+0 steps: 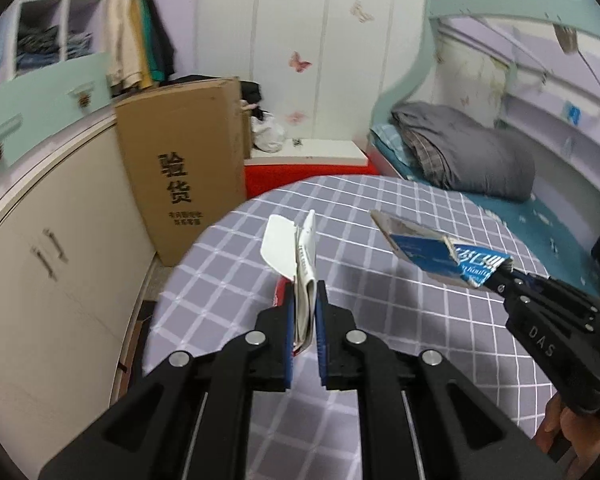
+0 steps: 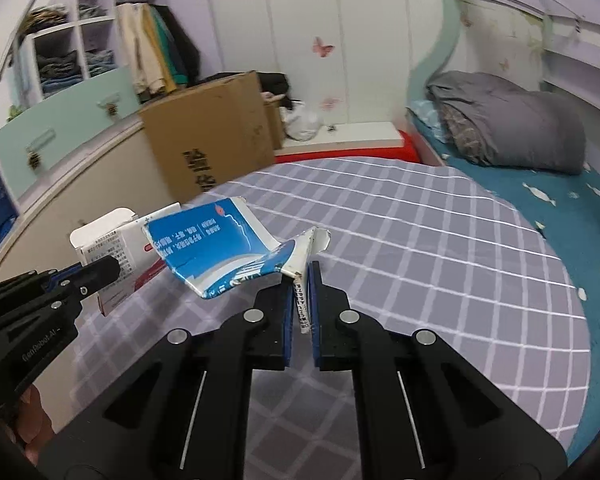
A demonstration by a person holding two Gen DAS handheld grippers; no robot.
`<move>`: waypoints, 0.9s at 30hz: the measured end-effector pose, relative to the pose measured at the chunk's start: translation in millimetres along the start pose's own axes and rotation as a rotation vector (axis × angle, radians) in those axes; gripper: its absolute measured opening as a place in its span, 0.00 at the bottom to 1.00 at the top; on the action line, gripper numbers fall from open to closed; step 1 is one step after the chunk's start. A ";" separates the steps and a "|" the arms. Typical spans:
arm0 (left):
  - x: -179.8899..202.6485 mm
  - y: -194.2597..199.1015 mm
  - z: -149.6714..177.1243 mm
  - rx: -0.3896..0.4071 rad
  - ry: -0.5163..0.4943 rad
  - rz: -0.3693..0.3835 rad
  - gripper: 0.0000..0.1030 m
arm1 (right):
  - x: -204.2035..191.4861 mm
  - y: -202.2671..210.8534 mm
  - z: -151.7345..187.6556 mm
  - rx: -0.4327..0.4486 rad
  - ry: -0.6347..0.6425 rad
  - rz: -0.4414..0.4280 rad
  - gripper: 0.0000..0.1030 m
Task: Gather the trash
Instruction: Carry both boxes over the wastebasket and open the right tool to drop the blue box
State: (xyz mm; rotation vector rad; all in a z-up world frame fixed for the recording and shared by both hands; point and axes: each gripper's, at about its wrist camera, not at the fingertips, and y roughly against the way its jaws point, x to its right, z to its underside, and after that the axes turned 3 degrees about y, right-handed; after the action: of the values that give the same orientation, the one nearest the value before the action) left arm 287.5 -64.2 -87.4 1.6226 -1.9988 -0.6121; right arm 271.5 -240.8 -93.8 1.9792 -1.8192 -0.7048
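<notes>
- I count two hand-held grippers: left hand-held gripper, right hand-held gripper.
- Flattened cartons, two: one white-and-red carton and one blue-and-white carton, one per gripper.
- Table with checked cloth: one.
- Large cardboard box: one.
- Folded grey quilt on the bed: one.
- Butterfly stickers I can make out on the wardrobe doors, left wrist view: three.

Two cartons held above the checked table

The left gripper holds the white carton left of the flattened carton in the right gripper; cardboard box behind-left, bed behind-right of the table.
</notes>
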 end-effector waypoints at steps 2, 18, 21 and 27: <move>-24.2 13.1 4.6 0.011 0.038 -0.015 0.09 | -21.8 2.5 -2.0 0.002 0.025 -0.031 0.07; -220.2 74.8 75.7 -0.008 0.303 -0.230 0.09 | -227.8 -20.0 28.7 -0.118 0.234 -0.350 0.07; -254.0 73.2 92.6 -0.038 0.358 -0.265 0.09 | -262.3 -30.4 40.7 -0.157 0.262 -0.394 0.07; -305.3 64.8 128.8 -0.098 0.444 -0.325 0.09 | -317.9 -56.0 69.9 -0.245 0.308 -0.448 0.07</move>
State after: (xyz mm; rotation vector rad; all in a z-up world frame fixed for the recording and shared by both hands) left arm 210.4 252.4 -175.7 1.8461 -1.3831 -0.4071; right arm 261.5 85.3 -145.3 2.1979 -1.0704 -0.6625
